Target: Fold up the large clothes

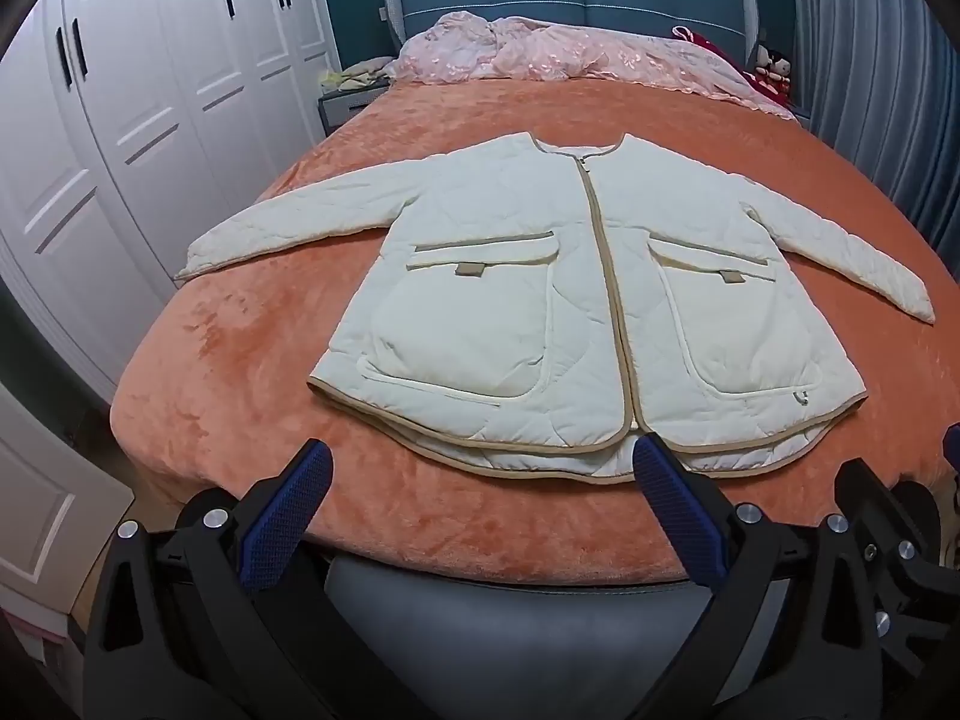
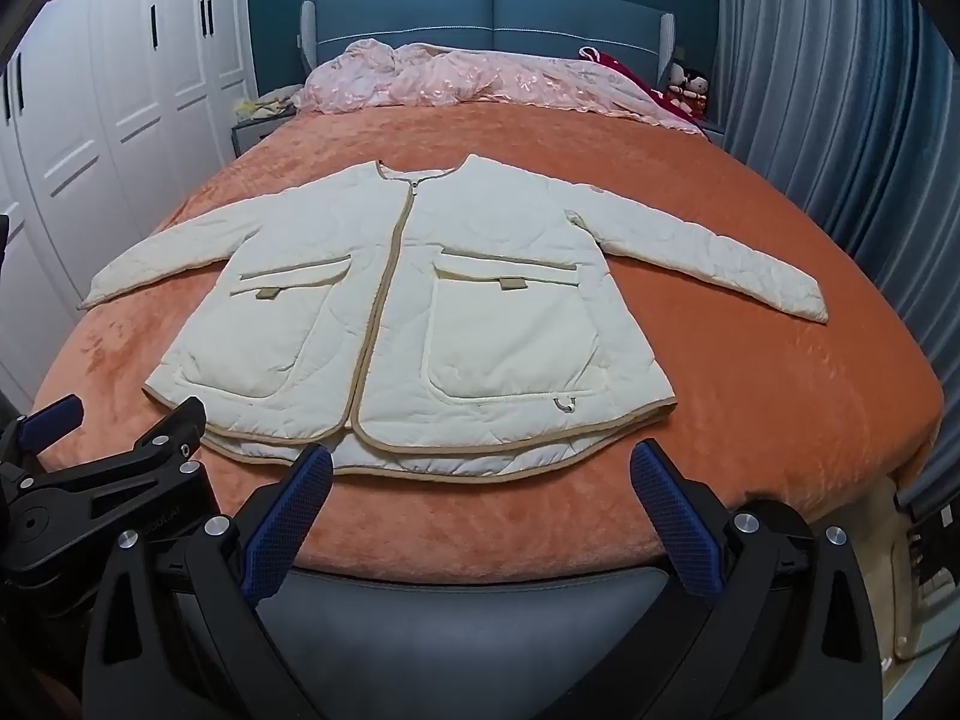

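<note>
Cream quilted jacket spread flat, front up, zipped, sleeves out to both sides, mid-bed on orange blanket, hem toward near edge. Left gripper and right gripper both wide apart, empty, short of hem. Pink bedding bunched at headboard.

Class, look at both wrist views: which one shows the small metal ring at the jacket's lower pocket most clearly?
The right wrist view. There the metal ring sits nearer the picture's middle, on the cream jacket, and reads as a clear loop. The left wrist view shows it too, but smaller and out toward the edge.
</note>
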`<state>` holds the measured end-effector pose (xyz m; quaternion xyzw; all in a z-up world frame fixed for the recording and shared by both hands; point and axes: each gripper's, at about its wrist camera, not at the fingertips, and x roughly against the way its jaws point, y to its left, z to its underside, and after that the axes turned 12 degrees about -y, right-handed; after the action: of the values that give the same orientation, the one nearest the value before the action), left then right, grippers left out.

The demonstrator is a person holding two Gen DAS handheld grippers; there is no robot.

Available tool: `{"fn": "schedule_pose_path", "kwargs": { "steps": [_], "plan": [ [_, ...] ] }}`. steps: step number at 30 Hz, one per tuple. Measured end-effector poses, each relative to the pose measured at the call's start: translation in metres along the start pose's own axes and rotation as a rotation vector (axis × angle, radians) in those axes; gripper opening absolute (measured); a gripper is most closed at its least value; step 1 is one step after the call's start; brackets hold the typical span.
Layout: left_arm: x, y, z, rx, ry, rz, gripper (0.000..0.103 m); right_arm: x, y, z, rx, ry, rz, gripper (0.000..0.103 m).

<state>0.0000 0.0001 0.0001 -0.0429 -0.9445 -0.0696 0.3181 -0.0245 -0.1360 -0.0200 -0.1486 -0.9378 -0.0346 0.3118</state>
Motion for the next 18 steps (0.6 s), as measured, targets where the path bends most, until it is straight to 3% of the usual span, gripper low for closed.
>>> {"fn": "schedule_pose_path", "kwargs": {
  "steps": [18],
  "plan": [
    [0.0082,0.0083,-0.0034,0.02,-0.019,-0.008,0.098,0.0076,0.0037,-0.0024,0.004,-0.024,-0.011,0.098]
  ]
}}
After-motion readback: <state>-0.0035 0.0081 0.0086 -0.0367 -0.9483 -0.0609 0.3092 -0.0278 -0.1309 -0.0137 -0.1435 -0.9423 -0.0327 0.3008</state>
